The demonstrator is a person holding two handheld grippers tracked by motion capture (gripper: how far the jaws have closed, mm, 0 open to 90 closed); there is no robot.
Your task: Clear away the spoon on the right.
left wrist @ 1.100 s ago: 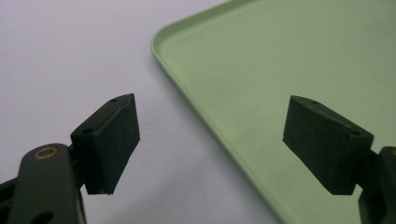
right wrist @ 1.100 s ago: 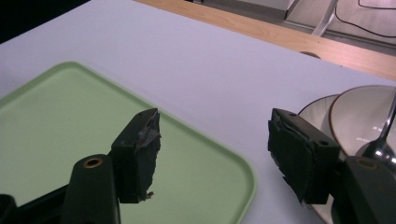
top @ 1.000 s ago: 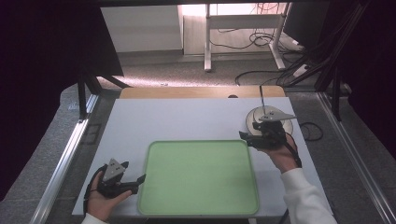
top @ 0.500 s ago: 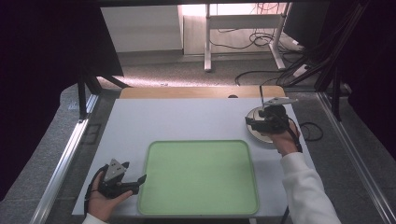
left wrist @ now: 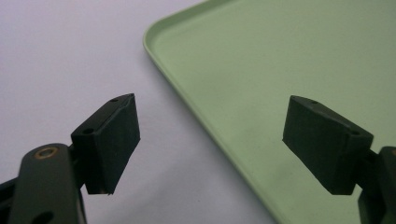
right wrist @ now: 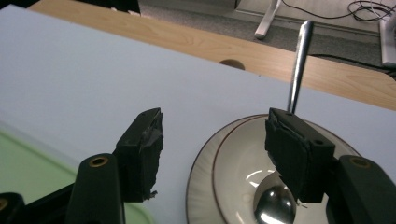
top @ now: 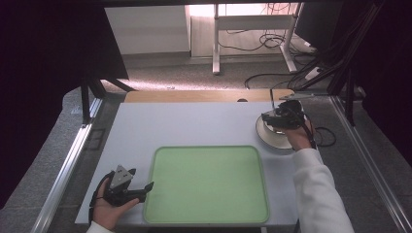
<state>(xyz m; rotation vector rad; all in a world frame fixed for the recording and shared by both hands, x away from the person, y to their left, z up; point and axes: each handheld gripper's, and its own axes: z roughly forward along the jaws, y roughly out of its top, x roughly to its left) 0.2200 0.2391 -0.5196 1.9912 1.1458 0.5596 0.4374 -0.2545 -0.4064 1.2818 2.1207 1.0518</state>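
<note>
White tabletop (top: 194, 124), with a strip of bare wood (top: 194, 95) along its far edge and grey floor beyond.

The plate (top: 272, 138), white with a thin brown rim line, sits at the table's right edge, just beside the far right corner of the green tray (top: 209, 184). A metal spoon (right wrist: 293, 93) lies in it, bowl in the well, handle rising past the far rim.

The right gripper (top: 278, 120) hangs over the plate, jaws apart and holding nothing (in the right gripper view one jaw stands over the spoon's bowl, the other over bare table).

The left gripper (top: 138, 190) rests at the tray's near left edge, jaws wide, straddling the raised rim. The tray is bare; open tabletop lies left and beyond it.
</note>
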